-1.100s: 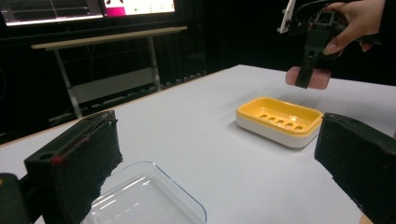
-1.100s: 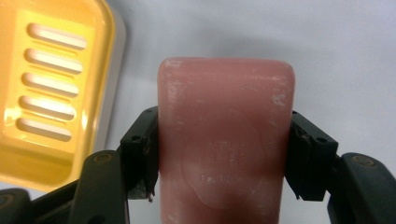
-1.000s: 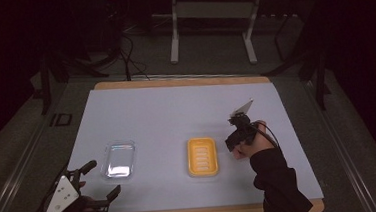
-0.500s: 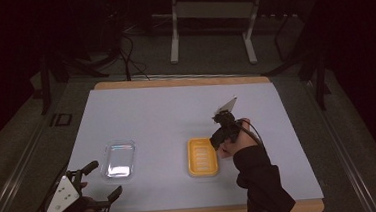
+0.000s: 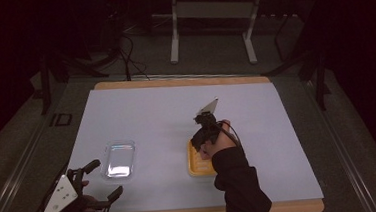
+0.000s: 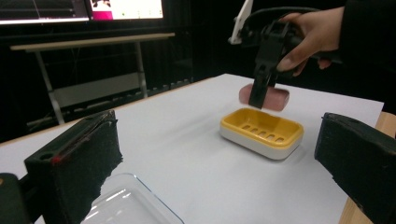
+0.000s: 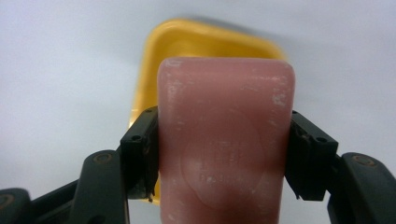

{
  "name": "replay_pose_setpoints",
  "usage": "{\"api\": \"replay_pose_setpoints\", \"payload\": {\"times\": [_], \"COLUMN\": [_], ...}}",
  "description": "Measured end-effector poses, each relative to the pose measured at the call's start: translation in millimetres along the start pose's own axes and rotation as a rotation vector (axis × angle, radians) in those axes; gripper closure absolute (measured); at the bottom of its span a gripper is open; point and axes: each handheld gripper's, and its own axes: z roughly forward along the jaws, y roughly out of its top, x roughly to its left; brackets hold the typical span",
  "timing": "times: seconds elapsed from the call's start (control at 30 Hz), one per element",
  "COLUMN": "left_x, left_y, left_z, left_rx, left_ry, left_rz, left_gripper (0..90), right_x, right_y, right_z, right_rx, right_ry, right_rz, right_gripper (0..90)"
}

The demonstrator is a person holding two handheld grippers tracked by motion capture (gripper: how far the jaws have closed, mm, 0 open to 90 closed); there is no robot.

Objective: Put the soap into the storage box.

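My right gripper (image 5: 198, 140) is shut on a pink soap bar (image 7: 226, 140), its black pads (image 7: 140, 149) pressing on both sides of the bar. The bar (image 6: 275, 99) hangs just above the far end of a yellow soap dish (image 5: 196, 166) with a white base (image 6: 261, 132). In the right gripper view the dish (image 7: 187, 42) lies below and beyond the soap. My left gripper (image 5: 104, 179) stands open at the table's front left corner, jaws wide apart with nothing between them. It points towards the dish.
A clear plastic lid or tray (image 5: 119, 160) lies flat left of the dish, just ahead of the left gripper (image 6: 219, 158), and it shows low in that view (image 6: 126, 200). A pale sheet (image 5: 151, 113) covers the wooden table. Dark floor and metal stands lie beyond.
The right gripper has carried the soap leftwards from the right of the dish to above it. The left gripper has barely shifted.
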Motion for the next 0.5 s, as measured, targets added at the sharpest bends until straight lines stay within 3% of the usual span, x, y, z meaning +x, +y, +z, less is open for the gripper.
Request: {"api": "replay_pose_setpoints", "payload": {"times": [0.23, 0.5], "left_x": [0.3, -0.5], "left_y": [0.4, 0.3], "left_z": [-4.3, -4.5], "left_rx": [-0.007, -0.007], "left_ry": [0.001, -0.001], "left_rz": [0.005, 0.009], "left_gripper": [0.6, 0.5], "right_x": [12.9, 11.6], "right_y": [1.0, -6.2], "right_z": [9.7, 29.3], "right_rx": [0.005, 0.015], "right_ry": [0.006, 0.008], "right_rz": [0.001, 0.033], "right_gripper": [37.4, 37.3]}}
